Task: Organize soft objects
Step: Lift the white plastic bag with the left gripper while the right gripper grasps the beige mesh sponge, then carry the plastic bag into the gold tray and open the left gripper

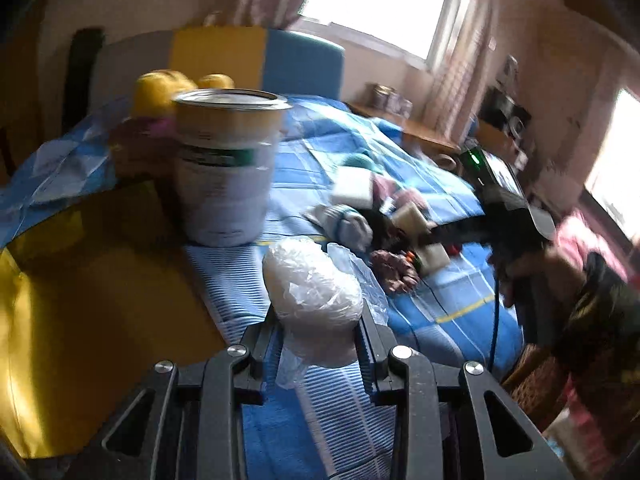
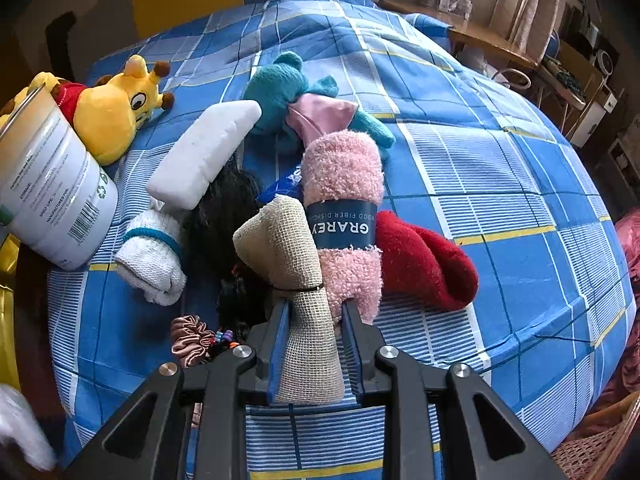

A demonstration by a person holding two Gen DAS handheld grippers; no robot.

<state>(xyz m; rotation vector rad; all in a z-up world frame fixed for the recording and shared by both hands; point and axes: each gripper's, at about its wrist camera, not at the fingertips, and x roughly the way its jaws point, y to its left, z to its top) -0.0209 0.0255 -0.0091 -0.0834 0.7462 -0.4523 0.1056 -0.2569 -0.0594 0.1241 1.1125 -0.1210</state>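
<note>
So the right gripper (image 2: pixel 314 312) has its jaws clamped on a beige mesh cloth roll (image 2: pixel 296 272) tied with a thin black band, sitting near the bottom middle of the right wrist view. Touching it at about 1 o'clock is a fluffy pink dishcloth roll (image 2: pixel 344 184) with a dark paper label. At 3 o'clock from that, a red fuzzy sock (image 2: pixel 424 260). Up at 12 o'clock lies a teal plush toy (image 2: pixel 280 88) with a pink cloth (image 2: pixel 320 116) on it. Around 10 o'clock there's a white foam sponge block (image 2: pixel 204 156), a rolled white towel with a teal stripe (image 2: pixel 152 252), and some black hair-like stuff (image 2: pixel 224 208). Way out at 10 o'clock is a yellow giraffe plush (image 2: pixel 116 108) beside a white tin can (image 2: pixel 52 192). Everything's on a blue checked bedspread (image 2: pixel 500 208).

In the blurry left wrist view, the left gripper (image 1: pixel 318 320) is squeezed onto a white wad wrapped in clear plastic (image 1: pixel 312 284), held above the bedspread, with the tin can at 11 o'clock.
</note>
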